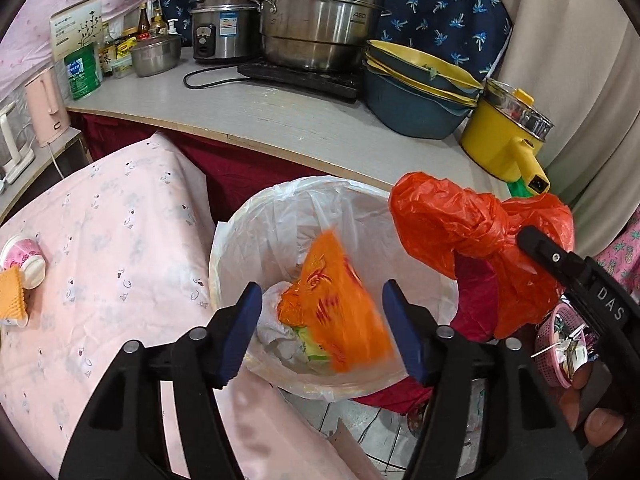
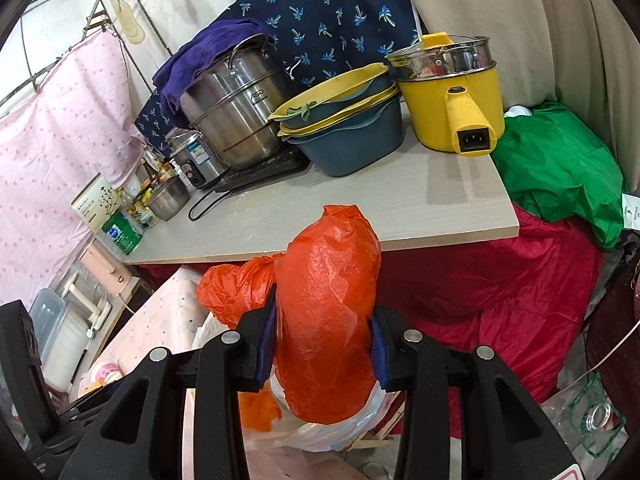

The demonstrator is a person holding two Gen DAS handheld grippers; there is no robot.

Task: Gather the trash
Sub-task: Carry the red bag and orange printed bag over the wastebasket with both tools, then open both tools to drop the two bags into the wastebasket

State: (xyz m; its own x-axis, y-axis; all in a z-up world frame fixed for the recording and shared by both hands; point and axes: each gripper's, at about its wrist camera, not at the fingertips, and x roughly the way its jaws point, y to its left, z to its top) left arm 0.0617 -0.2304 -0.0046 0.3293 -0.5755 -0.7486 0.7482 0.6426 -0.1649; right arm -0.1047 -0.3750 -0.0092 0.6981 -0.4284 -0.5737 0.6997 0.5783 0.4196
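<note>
A trash bin lined with a white bag (image 1: 256,240) stands below the counter. My left gripper (image 1: 322,330) is open right above the bin. A blurred orange wrapper (image 1: 340,304) is between its fingers, over crumpled paper in the bin. My right gripper (image 2: 322,338) is shut on a knotted red plastic bag (image 2: 328,312), held over the bin's right rim. That red bag also shows in the left wrist view (image 1: 472,232).
A pale counter (image 1: 280,116) carries steel pots (image 1: 320,20), stacked blue and yellow basins (image 1: 416,92) and a yellow electric pot (image 1: 508,132). A pink cloth-covered surface (image 1: 100,280) at left holds a pink cup (image 1: 22,260). A pink basket (image 1: 560,344) sits at right.
</note>
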